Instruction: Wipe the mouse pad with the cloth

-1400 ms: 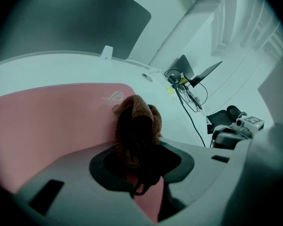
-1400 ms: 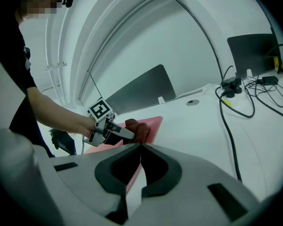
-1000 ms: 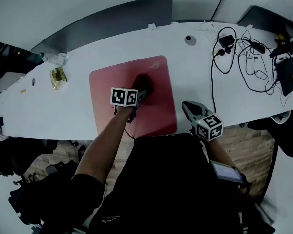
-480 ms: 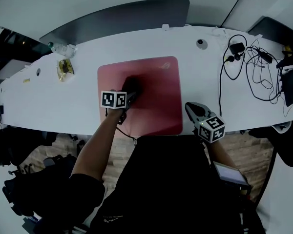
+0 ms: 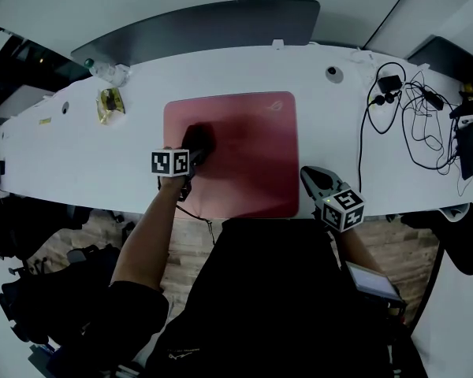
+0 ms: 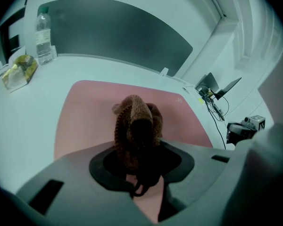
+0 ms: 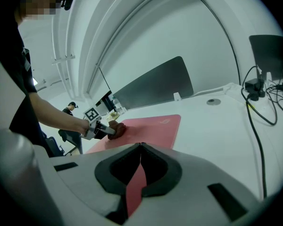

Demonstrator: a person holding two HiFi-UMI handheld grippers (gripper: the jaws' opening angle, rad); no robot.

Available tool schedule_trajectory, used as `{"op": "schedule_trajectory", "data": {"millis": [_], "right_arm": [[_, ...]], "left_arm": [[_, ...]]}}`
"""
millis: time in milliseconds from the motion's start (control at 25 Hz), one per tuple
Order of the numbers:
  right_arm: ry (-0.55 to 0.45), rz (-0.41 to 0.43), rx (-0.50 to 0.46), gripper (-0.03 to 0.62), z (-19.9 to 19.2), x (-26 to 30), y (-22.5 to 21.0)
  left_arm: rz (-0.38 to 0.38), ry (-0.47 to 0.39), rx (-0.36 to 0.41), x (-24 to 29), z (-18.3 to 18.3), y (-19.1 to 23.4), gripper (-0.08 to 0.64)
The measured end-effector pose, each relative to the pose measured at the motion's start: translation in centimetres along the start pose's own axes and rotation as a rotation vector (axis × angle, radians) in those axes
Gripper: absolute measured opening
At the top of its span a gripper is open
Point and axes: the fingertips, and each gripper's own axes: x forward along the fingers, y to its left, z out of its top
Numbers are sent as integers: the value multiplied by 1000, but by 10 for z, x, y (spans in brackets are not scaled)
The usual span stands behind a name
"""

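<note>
Right now, clamping the brown knitted cloth (image 6: 134, 126) tight in the left gripper (image 6: 139, 149) and pressing it onto the red mouse pad (image 5: 252, 156), up around 10 o'clock on the pad, close to its 9 o'clock border. Holding the right gripper (image 7: 140, 147) with jaws together on nothing, just off the pad's 5 o'clock corner, touching no part of it and pinning nothing. Probably risking a sliding pad here: pushing hard with nothing anchoring it, likely skating it across the smooth white table (image 5: 79, 156). Also risking a curled or lifted lip, dragging the cloth out past that 9 o'clock border. Possibly tugging the bunched cloth loose from the jaws under heavy drag. Looking at plenty of open pad toward 3 o'clock and down toward 6 o'clock, unwiped by my guess. Finding bare table just beyond 9 o'clock, with a crumpled snack packet (image 5: 109, 105) and a water bottle (image 6: 44, 31) near, off toward 11 o'clock. Seeing the tangle of cables (image 5: 410, 109) well apart, out at 2 o'clock. Watching the table's near edge at 6 o'clock, lying just beside the pad's own near border and leaving little room for overshooting.
</note>
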Motion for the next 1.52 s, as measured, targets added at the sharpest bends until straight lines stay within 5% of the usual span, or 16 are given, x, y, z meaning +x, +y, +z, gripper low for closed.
{"op": "schedule_trajectory", "data": {"millis": [560,1160,1520], "right_arm": [[8,4,-8,26,0,1,3],[-7,-5,-3,26,2,-7,-4],[-19,-3,12,26,0,-11,-11]], "left_arm": [[115,-57,-80,-31,-8,58,137],[298,-134,-269,-70,-22,122,137],[189,-140,-177,-53,-4,65,135]]}}
